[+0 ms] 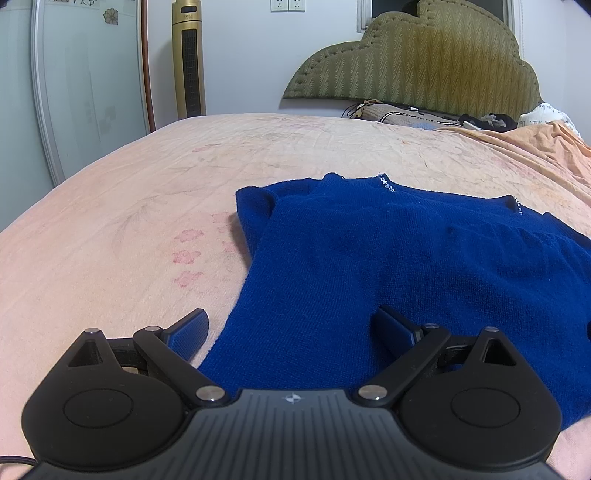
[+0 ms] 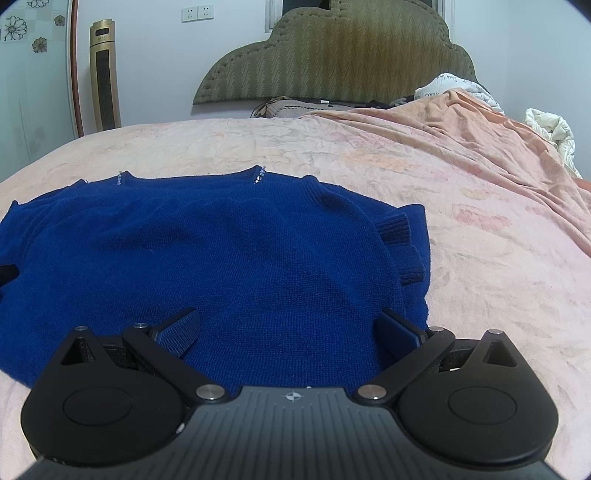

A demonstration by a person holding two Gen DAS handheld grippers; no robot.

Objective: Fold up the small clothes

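Two grippers at hem of blue sweater [image 2: 221, 251] on bed [image 2: 461, 229], sleeves already in.
Left gripper [image 1: 291, 332] & right gripper [image 2: 290, 330]: jaws wide, empty; next prob. pinch hem corners, fold up twd collar.

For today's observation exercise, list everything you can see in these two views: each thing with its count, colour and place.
sweater: one, dark blue knit, spread on the bed, sleeves folded in
bed sheet: one, pale pink with a faded flower print, covering the bed
headboard: one, olive green, padded, against the far wall
tower fan: one, gold, standing by the wall at the left
wall sockets: two, white, high on the wall
white bedding: one bundle, at the far right of the bed
left gripper: one, black, open over the sweater's left edge
right gripper: one, black, open over the sweater's near hem
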